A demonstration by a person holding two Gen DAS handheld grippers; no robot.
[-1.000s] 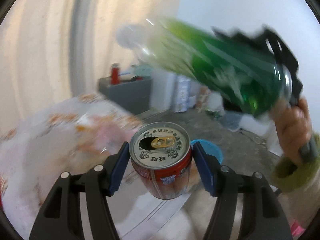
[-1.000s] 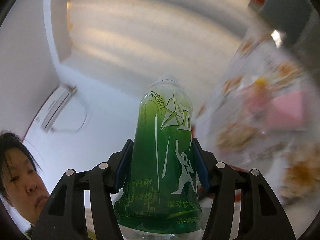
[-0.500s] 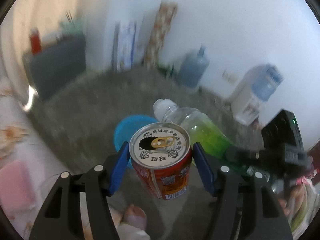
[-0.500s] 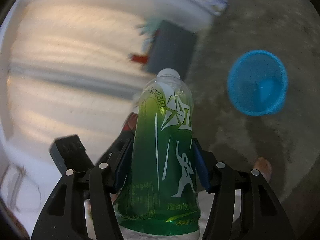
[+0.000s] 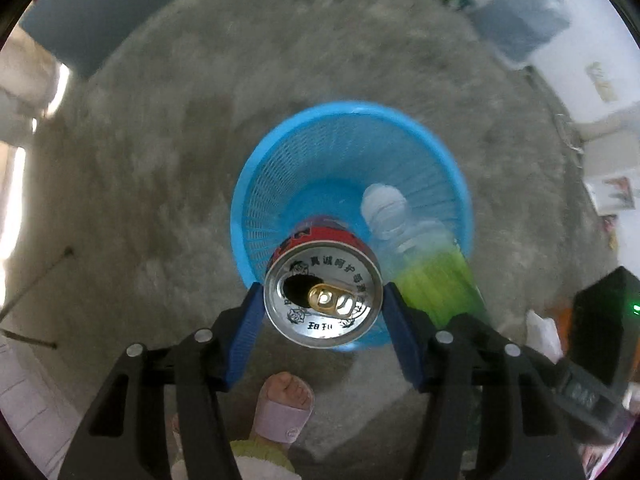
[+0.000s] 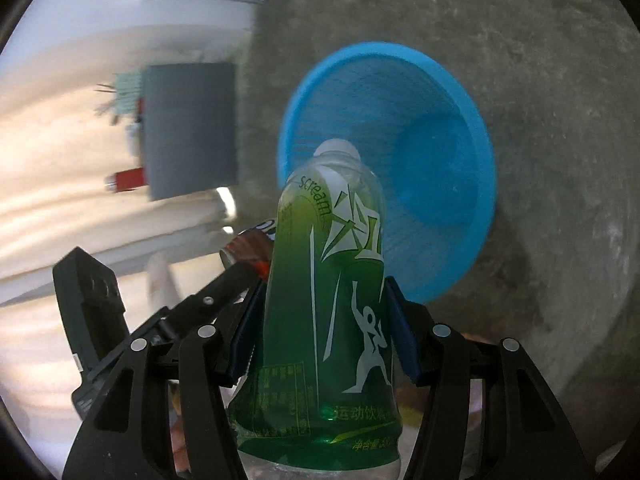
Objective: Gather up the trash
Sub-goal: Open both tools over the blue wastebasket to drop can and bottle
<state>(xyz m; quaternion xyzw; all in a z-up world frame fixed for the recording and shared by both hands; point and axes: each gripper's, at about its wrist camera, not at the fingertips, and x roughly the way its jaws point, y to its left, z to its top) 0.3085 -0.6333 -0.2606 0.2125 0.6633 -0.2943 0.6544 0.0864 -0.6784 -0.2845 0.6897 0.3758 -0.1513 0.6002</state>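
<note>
My left gripper (image 5: 323,312) is shut on a red drink can (image 5: 322,292) with an opened silver top, held above the near rim of a blue mesh trash basket (image 5: 280,184) on the floor. My right gripper (image 6: 325,312) is shut on a green plastic bottle (image 6: 326,300) with a white cap, pointed at the same basket (image 6: 440,128). In the left wrist view the bottle (image 5: 424,252) reaches over the basket's right side. In the right wrist view the can (image 6: 250,246) and the left gripper show at the left of the bottle. The basket looks empty.
Grey concrete floor (image 5: 160,140) surrounds the basket. A foot in a pink slipper (image 5: 285,404) stands just in front of it. A dark grey cabinet (image 6: 190,128) and a water jug (image 5: 524,20) stand further off by the walls.
Both grippers have swung away from the table and tipped down toward the floor. The basket is now much closer and larger, directly under the can and the bottle. Both holds are unchanged.
</note>
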